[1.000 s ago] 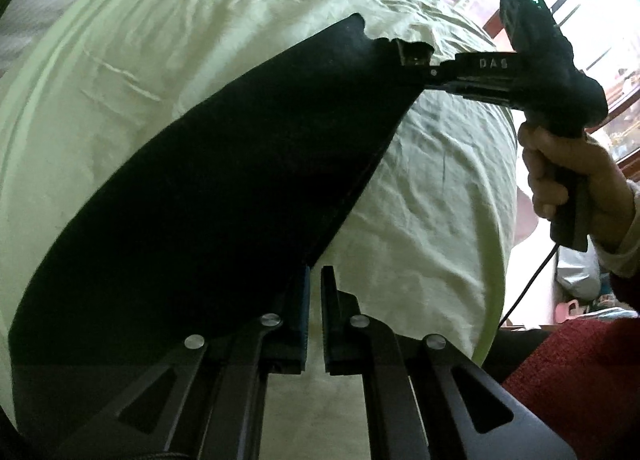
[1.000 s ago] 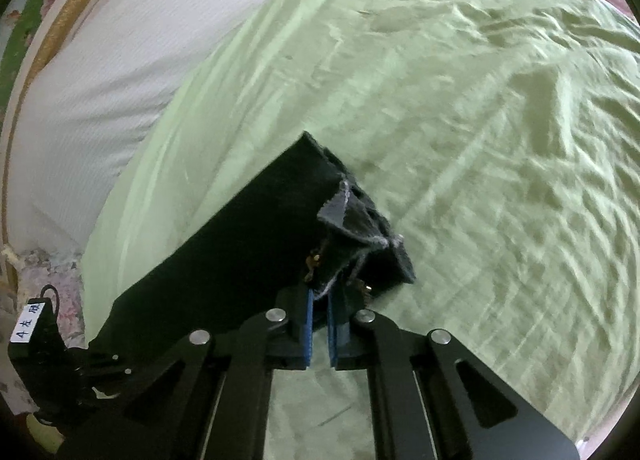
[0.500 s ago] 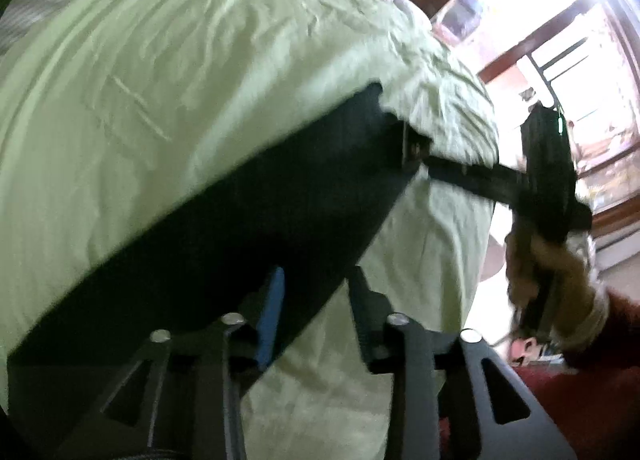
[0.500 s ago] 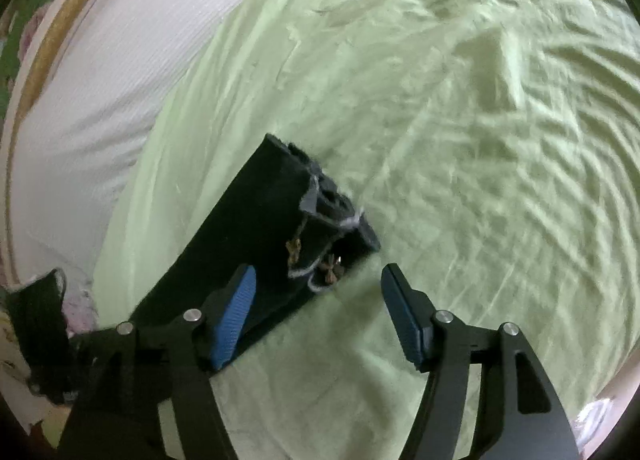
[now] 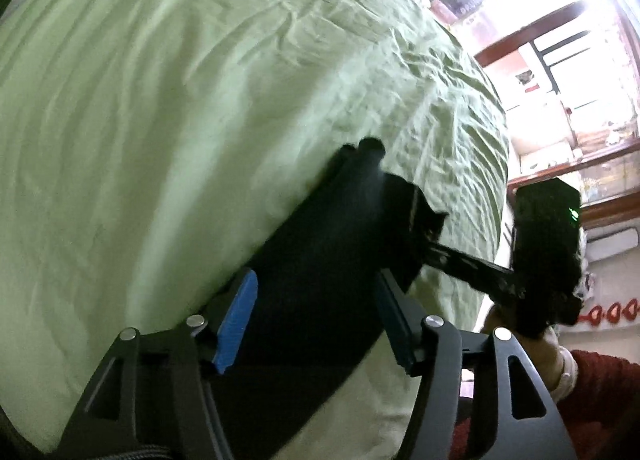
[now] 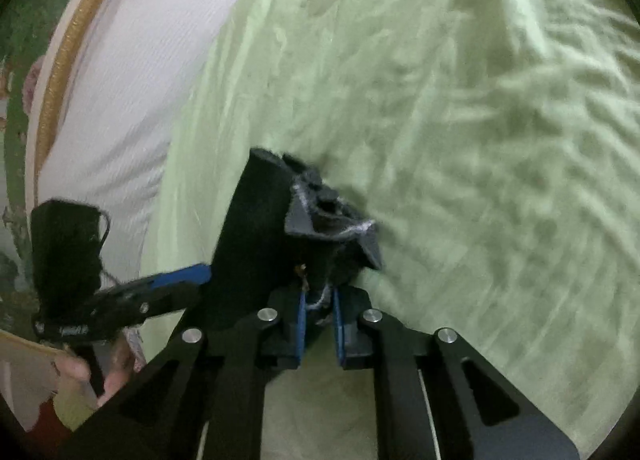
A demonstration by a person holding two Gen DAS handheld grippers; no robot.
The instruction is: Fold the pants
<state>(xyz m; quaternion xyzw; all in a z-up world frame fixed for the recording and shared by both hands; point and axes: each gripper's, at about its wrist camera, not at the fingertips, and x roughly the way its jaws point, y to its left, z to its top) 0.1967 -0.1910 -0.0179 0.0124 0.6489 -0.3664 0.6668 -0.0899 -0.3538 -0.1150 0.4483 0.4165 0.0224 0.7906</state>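
At the far left of the right wrist view, the left gripper (image 6: pixel 200 274) reaches in from beside a gold picture frame (image 6: pixel 68 48) and a white wall (image 6: pixel 132 60). Its jaws have just been opening and now stand spread; in the left wrist view they straddle the pants (image 5: pixel 320 284) with one blue pad (image 5: pixel 236 324) off the cloth's left edge, so nothing is pinched there.

The pants lie on the bed (image 5: pixel 160 100), on its pale green sheet, as a long, narrow black strip running away from the left gripper toward the right gripper (image 6: pixel 319 312). They look dark, fairly thick and flat along their length, which suggests the legs are already laid one over the other. The end by the right gripper is bunched and ragged, with grey inner lining, a frayed pale edge and a small metal fastening showing.

The right gripper's jaws have just been closing and are now nearly pressed together, pinching that bunched end. In the left wrist view the same gripper shows at the right, held by a hand (image 5: pixel 548 352) in a dark red sleeve (image 5: pixel 600 392).

The lengthwise fold looks done. Folding the strip end to end, and tidying the bunched end, seems to remain.
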